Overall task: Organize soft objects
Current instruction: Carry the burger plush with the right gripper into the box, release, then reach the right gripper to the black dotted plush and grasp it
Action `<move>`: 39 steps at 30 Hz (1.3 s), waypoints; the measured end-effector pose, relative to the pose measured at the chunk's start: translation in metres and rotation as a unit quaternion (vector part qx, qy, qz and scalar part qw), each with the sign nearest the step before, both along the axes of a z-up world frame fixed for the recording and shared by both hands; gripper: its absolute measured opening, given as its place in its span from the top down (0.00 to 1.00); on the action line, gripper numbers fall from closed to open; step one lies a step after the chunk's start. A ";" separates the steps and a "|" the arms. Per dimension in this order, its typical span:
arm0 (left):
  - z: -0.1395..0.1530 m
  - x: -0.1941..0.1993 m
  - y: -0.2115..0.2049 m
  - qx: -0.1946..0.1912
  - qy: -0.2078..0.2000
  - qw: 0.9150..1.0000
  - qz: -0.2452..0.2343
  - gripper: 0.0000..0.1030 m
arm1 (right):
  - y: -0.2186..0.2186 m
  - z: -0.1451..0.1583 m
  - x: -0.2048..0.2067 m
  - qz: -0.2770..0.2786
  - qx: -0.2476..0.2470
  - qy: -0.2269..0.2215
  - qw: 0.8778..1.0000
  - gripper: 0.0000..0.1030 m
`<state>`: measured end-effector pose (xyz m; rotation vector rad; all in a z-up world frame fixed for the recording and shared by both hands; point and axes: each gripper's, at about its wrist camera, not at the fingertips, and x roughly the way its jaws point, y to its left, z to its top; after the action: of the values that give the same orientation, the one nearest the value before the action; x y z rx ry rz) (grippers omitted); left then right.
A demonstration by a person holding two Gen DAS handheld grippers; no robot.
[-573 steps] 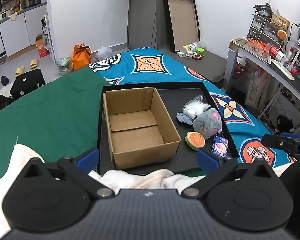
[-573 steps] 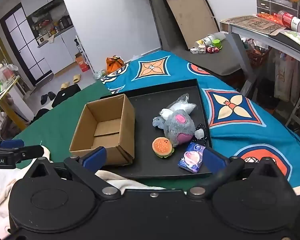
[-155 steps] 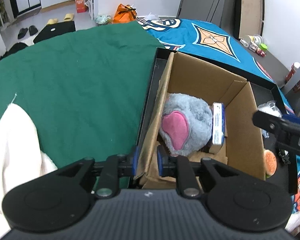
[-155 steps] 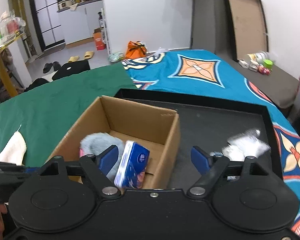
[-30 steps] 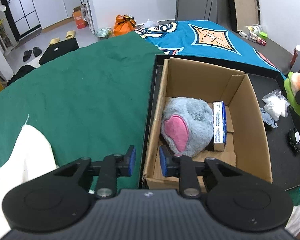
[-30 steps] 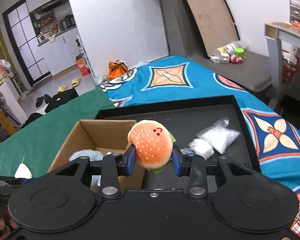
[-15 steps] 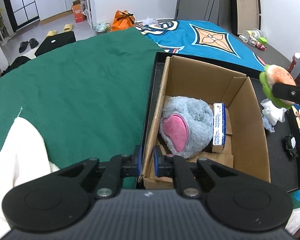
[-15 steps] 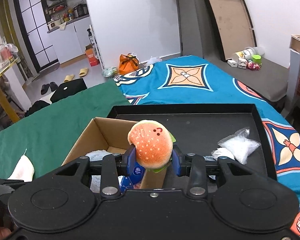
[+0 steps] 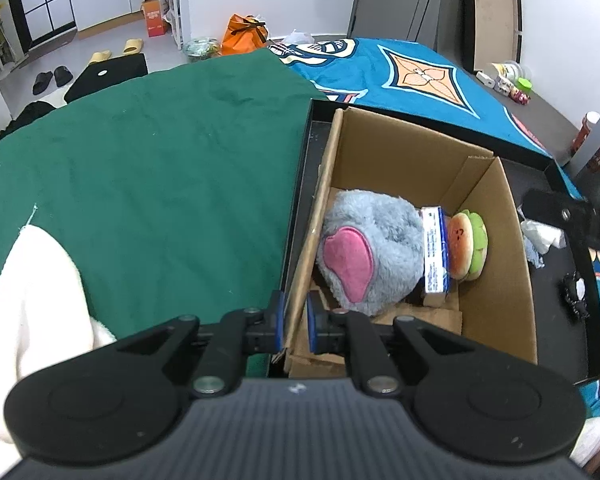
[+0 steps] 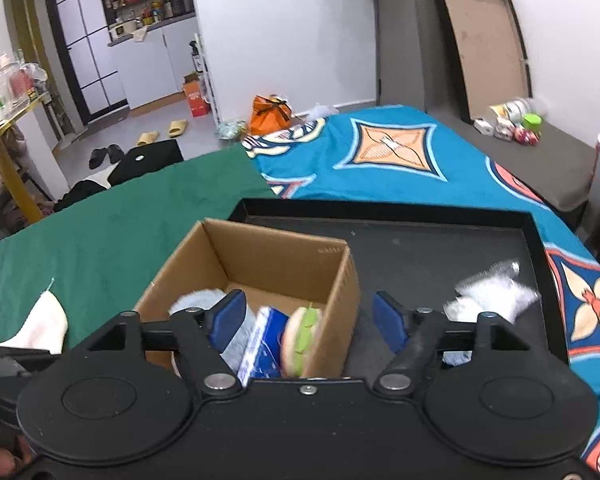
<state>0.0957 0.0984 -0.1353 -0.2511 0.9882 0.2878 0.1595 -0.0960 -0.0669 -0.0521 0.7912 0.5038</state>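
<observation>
A cardboard box [image 9: 404,152] [image 10: 276,256] stands on a black tray [image 9: 580,344] [image 10: 420,236]. Inside lie a grey plush with a pink patch [image 9: 368,248] [image 10: 198,300], a blue tissue pack [image 9: 434,252] [image 10: 260,344] and a burger plush [image 9: 466,246] [image 10: 300,340] on its edge by the right wall. My left gripper [image 9: 294,322] is shut on the box's near left wall. My right gripper [image 10: 308,318] hovers over the box, its jaws opening with the burger plush loose below them. A white bagged item [image 9: 542,232] [image 10: 496,292] rests on the tray.
Green cloth [image 9: 160,184] covers the left of the surface and a blue patterned cloth [image 10: 400,160] the right. A white towel [image 9: 32,296] lies near left. A small black item [image 9: 576,294] sits on the tray. Floor clutter lies beyond.
My right gripper's jaws have spread and the burger plush has dropped from them into the box beside the tissue pack. The left gripper keeps its grip on the box wall.
</observation>
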 end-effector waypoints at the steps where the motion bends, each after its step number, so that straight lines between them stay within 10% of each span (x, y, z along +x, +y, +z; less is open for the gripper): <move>1: 0.001 0.001 -0.001 0.003 0.000 1.000 -0.002 0.89 | -0.003 -0.002 -0.001 -0.003 -0.001 0.003 1.000 0.30; 12: 0.005 0.003 -0.016 0.048 0.016 0.999 -0.021 0.83 | -0.046 -0.020 -0.010 -0.036 -0.008 0.024 0.999 0.28; 22: 0.010 0.005 -0.027 0.084 0.022 0.996 -0.028 0.56 | -0.087 -0.034 -0.004 -0.070 -0.002 0.037 0.997 0.28; 39: 0.012 0.017 -0.048 0.115 0.037 0.992 -0.035 0.47 | -0.132 -0.071 0.004 -0.121 0.018 0.066 0.990 0.27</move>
<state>0.1125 0.0507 -0.1231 0.0043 1.0246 0.3461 0.1632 -0.2283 -0.1380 0.1115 0.9040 0.2942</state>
